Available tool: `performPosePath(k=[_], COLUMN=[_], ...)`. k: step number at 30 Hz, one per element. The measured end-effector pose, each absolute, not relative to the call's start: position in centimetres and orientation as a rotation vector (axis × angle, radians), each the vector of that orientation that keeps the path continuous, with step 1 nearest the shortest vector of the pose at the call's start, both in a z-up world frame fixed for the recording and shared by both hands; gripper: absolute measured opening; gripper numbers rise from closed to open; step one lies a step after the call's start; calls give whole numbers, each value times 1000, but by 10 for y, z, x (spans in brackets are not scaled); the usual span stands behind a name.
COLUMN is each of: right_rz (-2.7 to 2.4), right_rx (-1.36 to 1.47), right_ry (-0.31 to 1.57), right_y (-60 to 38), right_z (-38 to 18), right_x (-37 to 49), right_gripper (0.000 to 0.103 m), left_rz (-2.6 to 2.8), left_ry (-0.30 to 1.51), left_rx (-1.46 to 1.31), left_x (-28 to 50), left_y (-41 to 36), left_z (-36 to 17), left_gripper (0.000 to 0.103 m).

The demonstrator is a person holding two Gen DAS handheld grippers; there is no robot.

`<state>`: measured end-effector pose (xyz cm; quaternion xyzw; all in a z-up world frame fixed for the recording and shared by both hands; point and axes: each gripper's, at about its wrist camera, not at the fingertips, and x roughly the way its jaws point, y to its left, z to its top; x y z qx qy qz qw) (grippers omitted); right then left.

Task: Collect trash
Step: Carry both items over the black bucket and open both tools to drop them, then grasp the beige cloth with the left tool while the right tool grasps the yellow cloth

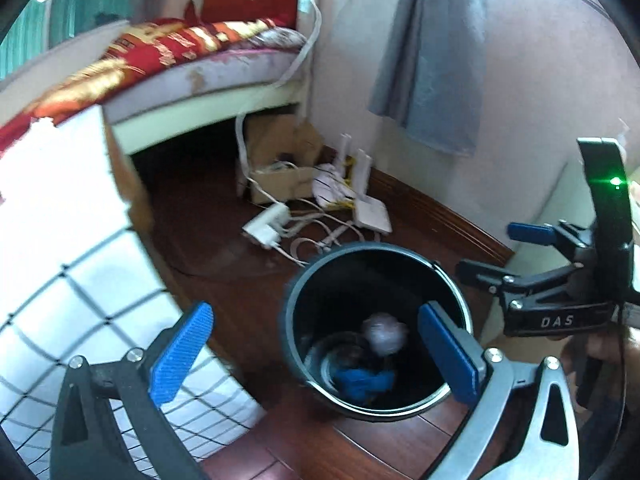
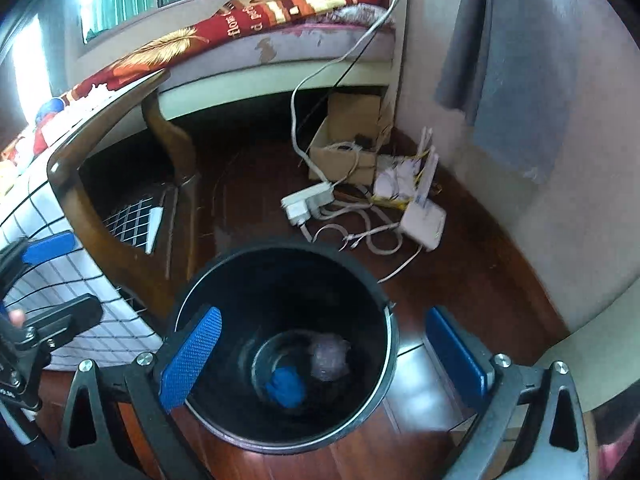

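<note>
A black round trash bin (image 1: 294,312) (image 2: 390,344) stands on the dark wood floor. Inside it lie a pale crumpled wad (image 1: 382,334) (image 2: 330,356) and a crumpled blue piece (image 1: 362,384) (image 2: 286,386). My left gripper (image 1: 320,354) is open and empty above the bin's left side. My right gripper (image 2: 324,358) is open and empty right over the bin's mouth. The right gripper also shows at the right edge of the left wrist view (image 1: 504,252), open beside the bin.
A table with a white checked cloth (image 1: 60,280) (image 2: 36,208) is on the left. A bed (image 1: 192,64) (image 2: 280,52) is behind. A cardboard box (image 2: 348,140), power strip (image 1: 268,224) (image 2: 308,200), cables and a white router (image 2: 424,220) lie by the wall.
</note>
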<state>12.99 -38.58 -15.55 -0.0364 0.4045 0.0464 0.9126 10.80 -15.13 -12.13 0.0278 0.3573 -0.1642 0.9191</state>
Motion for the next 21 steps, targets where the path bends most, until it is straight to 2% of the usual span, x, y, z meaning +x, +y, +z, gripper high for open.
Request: performPosePath(k=[21], right_rz=[196], right_rx=[-113], right_ry=[685], right_y=[-306], right_z=[-81], right_x=[115], right_gripper=[103], left_rz=[-65], left_ry=[645], left_rx=[56], left_x=[84], left_y=[-81], left_z=[-79], left_gripper=[103])
